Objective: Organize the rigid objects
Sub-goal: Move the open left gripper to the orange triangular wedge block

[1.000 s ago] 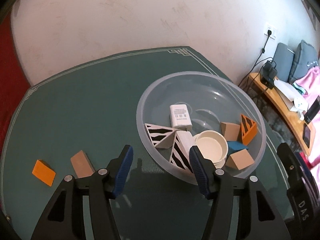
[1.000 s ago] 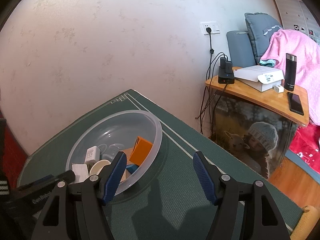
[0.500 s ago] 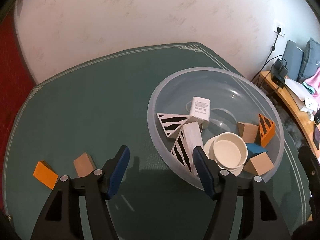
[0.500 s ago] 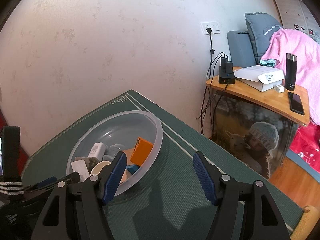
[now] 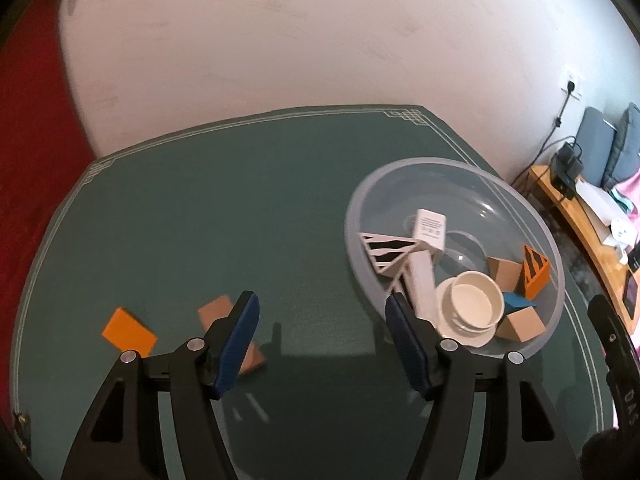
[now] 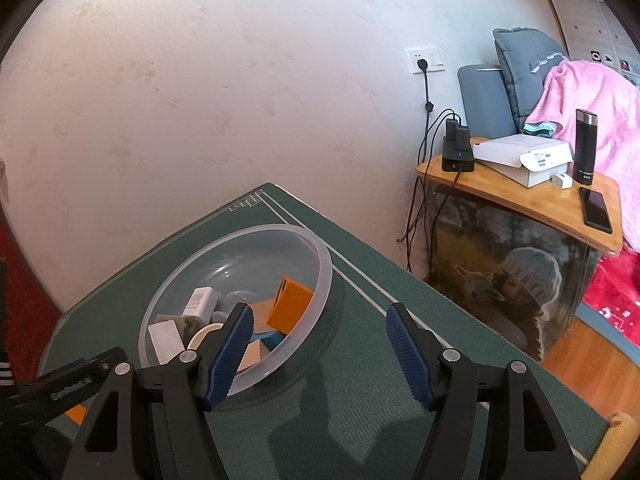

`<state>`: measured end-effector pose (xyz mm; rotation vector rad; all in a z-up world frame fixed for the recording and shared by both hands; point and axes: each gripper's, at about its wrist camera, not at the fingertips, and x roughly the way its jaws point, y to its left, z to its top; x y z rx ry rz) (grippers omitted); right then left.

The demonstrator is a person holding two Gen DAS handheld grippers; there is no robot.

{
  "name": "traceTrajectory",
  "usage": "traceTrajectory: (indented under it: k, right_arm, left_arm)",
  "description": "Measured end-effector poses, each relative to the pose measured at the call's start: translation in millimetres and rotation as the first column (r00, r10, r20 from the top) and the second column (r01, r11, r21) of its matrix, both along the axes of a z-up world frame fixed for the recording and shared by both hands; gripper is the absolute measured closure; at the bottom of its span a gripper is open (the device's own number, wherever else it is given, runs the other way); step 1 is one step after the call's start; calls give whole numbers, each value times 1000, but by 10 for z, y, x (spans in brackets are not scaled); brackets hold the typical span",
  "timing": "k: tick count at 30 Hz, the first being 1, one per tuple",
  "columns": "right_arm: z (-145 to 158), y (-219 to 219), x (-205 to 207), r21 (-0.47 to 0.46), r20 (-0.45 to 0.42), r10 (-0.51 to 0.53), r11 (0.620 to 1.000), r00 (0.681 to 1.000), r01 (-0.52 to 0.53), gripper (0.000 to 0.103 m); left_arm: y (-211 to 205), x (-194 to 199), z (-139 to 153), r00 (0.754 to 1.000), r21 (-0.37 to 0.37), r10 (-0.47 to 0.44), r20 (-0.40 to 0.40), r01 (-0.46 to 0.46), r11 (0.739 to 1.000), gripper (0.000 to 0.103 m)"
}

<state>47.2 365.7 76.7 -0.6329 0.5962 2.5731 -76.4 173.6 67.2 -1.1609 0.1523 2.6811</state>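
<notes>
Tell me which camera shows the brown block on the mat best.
Left wrist view: the brown block lies on the green mat, partly hidden behind the left gripper finger. The right wrist view does not show it at all.

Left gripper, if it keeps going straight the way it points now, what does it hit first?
Probably bare green table mat: the left gripper is open with nothing between its fingers. The brown block sits left, the clear bowl right.
</notes>
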Motion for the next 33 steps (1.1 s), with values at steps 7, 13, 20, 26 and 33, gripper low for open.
traceTrajectory:
  k: [7,13,20,26,33]
  right_arm:
    - [10,-10,18,2,-4,13,1000,1000,-13,31]
    - [12,-10,19,-1,-1,19,1000,1000,-19,31]
    - [11,-10,25,0,-2,19,1000,1000,-19,29]
    - [16,-16,17,5,-2,24,1000,1000,-24,29]
    - [15,-21,21,6,-2,25,1000,1000,-25,29]
  left_arm:
    - [-371,61,24,998,24,60,8,-60,998,36]
    - [-769,124,4,989,34,144,9,-144,989,32]
    - [-1279,113,-116,965,43,256,55,-258,965,32]
    - [-1536,46,-203,943,56,320,91,-326,944,32]
    - [-1598,-54,-250,929,54,353,113,-361,931,32]
